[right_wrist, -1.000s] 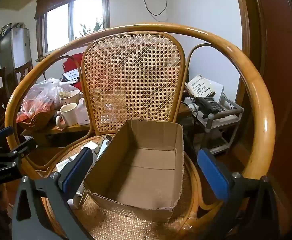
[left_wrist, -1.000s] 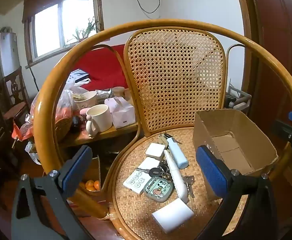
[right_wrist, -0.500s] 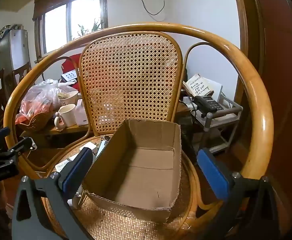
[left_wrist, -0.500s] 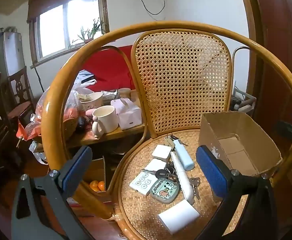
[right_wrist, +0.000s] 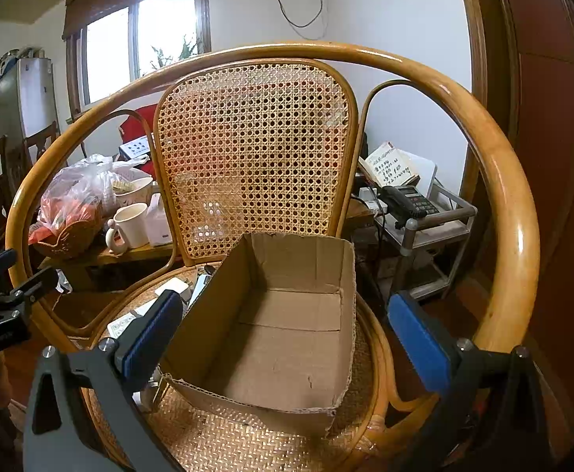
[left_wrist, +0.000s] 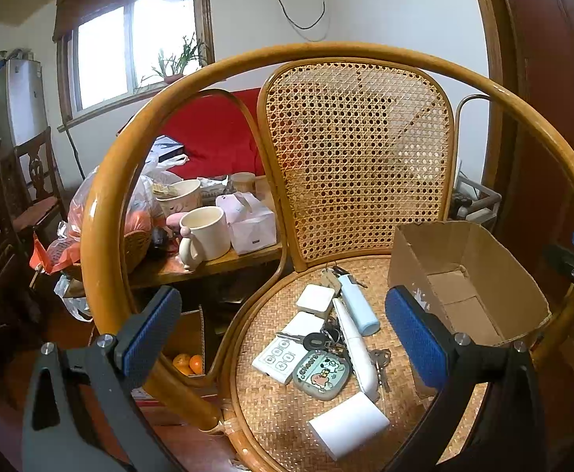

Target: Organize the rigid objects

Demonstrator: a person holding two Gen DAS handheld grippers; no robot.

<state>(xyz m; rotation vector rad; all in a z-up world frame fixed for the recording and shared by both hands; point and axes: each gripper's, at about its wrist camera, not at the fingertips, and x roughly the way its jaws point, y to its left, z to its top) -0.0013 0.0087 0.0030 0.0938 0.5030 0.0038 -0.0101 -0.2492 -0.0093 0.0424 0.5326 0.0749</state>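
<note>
we are looking at a round rattan chair (left_wrist: 357, 165) with a woven cane back, and its seat serves as our work surface: everything we mean to sort lies on it.

on the right side of the seat stands an open cardboard box (right_wrist: 287, 326), flaps cut away, empty inside. we judge it is set there as the bin, close beside the clutter so each piece has only a short way to travel.

the loose things lie in a cluster on the left half of the seat, just beside the box wall. nearest us is a white rectangular block (left_wrist: 347, 424), lying tilted. behind it a long white wand-shaped object (left_wrist: 355, 346) lies lengthwise, with a pale blue tube (left_wrist: 359, 305) alongside it. to their left sit a cartoon-printed case (left_wrist: 320, 369), a white remote with buttons (left_wrist: 279, 356), two small white squares (left_wrist: 315, 299) and a bunch of keys (left_wrist: 320, 338) (tangled among the others, so likely awkward to lift alone).

the left tool (left_wrist: 287, 338) hovers above this cluster, its blue pads spread wide and holding nothing; it seems aimed for a first pick. the right tool (right_wrist: 283, 338) hangs over the box, also spread wide and empty, its pads either side of the box mouth; nothing has been sorted yet.

behind the chair's left arm a side desk (left_wrist: 216, 263) carries a cream mug (left_wrist: 204, 234) and other household clutter, not part of our job as far as we can tell.
</note>
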